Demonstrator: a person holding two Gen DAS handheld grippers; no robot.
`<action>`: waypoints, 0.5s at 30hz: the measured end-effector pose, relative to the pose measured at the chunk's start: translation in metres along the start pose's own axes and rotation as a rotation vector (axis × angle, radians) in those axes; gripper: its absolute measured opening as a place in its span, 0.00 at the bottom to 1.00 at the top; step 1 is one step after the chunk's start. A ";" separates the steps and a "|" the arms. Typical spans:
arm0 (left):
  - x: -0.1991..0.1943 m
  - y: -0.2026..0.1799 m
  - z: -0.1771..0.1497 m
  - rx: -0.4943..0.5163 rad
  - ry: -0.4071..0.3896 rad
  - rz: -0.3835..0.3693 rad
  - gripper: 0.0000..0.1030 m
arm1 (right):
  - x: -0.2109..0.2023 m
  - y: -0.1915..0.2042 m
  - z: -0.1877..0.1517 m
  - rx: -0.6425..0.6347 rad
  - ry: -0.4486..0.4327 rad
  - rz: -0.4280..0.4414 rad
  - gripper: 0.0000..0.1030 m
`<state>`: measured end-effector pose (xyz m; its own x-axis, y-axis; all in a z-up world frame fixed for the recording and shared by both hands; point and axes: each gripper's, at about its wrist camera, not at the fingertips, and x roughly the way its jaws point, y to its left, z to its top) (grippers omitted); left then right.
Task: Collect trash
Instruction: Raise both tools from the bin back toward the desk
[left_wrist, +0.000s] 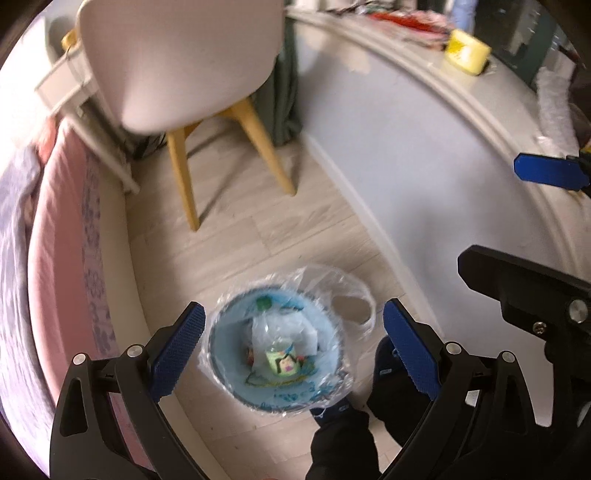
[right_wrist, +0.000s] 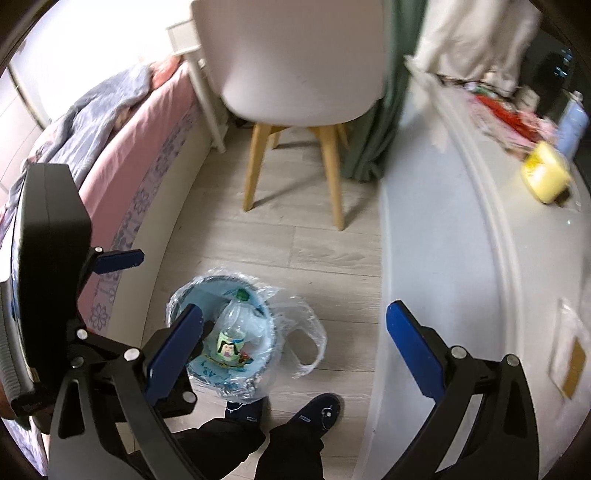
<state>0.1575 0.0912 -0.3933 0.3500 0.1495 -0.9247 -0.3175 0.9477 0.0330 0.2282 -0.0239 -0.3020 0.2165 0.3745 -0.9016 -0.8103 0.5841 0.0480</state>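
Bottle (right_wrist: 229, 334) lies inside the lined bin (left_wrist: 275, 349) on the floor, both the left gripper (left_wrist: 293, 349) and right gripper (right_wrist: 295, 345) spread empty, while a yellow item (right_wrist: 546, 176), possibly trash, remains on the counter (right_wrist: 461, 258).

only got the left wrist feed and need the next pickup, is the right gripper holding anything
observer: no, the right gripper is open and empty, over the floor by the bin
operator: any trash on the white top
observer: a flat clear packet with a brown patch lies on it, to the gripper's right
operator: anything behind the yellow box
observer: a pale blue bottle stands just behind it
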 end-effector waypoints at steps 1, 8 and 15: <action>-0.007 -0.007 0.008 0.021 -0.012 -0.007 0.91 | -0.008 -0.007 0.000 0.016 -0.008 -0.012 0.94; -0.042 -0.058 0.048 0.149 -0.074 -0.059 0.91 | -0.054 -0.056 -0.009 0.141 -0.058 -0.100 0.94; -0.066 -0.122 0.076 0.294 -0.130 -0.128 0.91 | -0.099 -0.108 -0.033 0.297 -0.098 -0.205 0.94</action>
<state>0.2401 -0.0132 -0.3076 0.4860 0.0413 -0.8730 -0.0032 0.9990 0.0454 0.2763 -0.1471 -0.2320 0.4207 0.2868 -0.8607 -0.5545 0.8321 0.0063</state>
